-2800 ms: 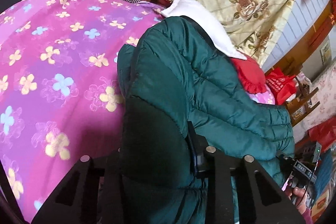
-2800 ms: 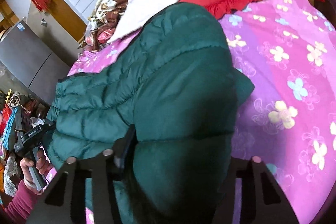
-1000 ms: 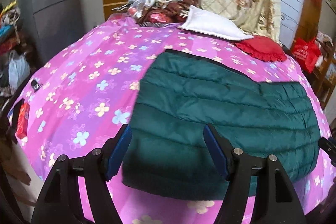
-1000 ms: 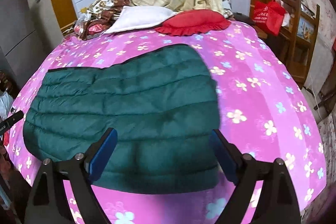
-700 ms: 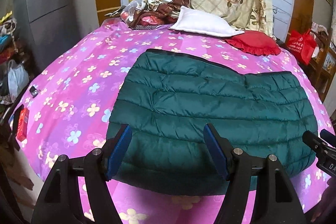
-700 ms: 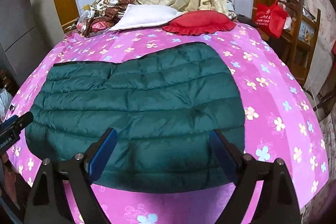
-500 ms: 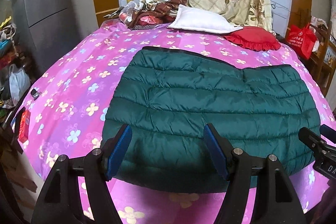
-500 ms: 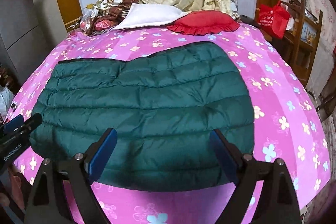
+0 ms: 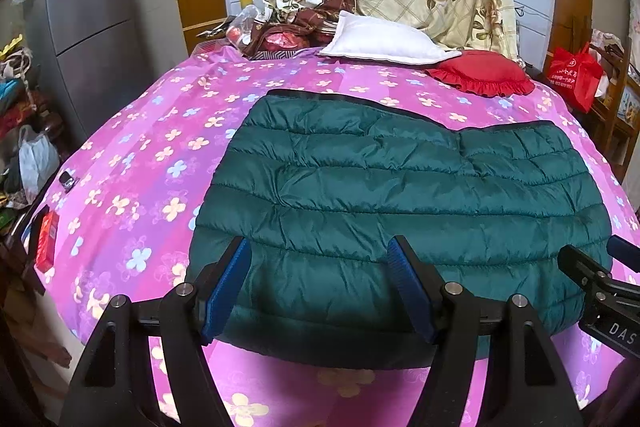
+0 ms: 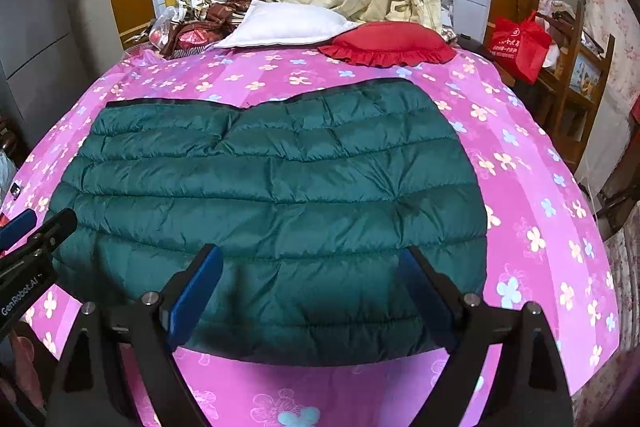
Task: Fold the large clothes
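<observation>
Across a bed (image 9: 132,163) spread with a pink flowered sheet lies a dark green quilted puffer jacket (image 9: 400,195) — folded into a broad, flat slab, its stitched bands running side to side and a dark trim along the far edge. Both tools hover above its near edge: the left tool (image 9: 320,283) and the right tool (image 10: 310,281) each stand wide open, blue pads apart, gripping nothing. Beyond the jacket rest a white pillow (image 9: 384,41) and a red frilled cushion (image 10: 386,45).
</observation>
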{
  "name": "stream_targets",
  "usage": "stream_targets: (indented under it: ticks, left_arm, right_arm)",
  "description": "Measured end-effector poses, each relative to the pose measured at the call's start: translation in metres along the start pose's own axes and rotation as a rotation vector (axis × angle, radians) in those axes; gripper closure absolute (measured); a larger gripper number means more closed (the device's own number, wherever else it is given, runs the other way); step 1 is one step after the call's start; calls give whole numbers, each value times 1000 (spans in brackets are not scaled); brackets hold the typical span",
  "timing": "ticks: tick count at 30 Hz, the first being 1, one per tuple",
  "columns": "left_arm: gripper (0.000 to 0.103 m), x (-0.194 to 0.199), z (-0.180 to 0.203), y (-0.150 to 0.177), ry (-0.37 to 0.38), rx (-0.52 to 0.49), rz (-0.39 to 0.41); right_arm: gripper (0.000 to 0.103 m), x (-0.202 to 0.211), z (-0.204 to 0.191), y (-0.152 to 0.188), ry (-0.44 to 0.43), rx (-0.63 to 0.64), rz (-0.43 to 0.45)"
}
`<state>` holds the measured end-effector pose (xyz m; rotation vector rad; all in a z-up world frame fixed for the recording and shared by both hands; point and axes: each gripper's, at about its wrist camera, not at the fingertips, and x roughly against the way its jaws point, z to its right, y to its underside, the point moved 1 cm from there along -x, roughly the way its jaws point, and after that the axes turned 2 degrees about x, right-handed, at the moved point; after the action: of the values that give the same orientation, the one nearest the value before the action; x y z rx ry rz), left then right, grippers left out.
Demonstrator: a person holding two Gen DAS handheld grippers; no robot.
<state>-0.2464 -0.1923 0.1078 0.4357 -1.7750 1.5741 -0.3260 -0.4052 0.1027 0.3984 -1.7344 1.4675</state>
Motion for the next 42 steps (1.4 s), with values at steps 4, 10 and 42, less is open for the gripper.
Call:
stream_targets:
  ticks: [4,10,42]
  left_arm:
    - [52,0,1,0,-1,-2,-1]
    - [52,-3,4,3,-1,-7,-8]
    - [52,-10,10,7,13,-4,-23]
  right_arm:
    - [11,-1,0,0,-1,1,-1]
    - [11,-2,-3,1,6,12,0]
    - [11,-11,-3,0,-4,-3,-29]
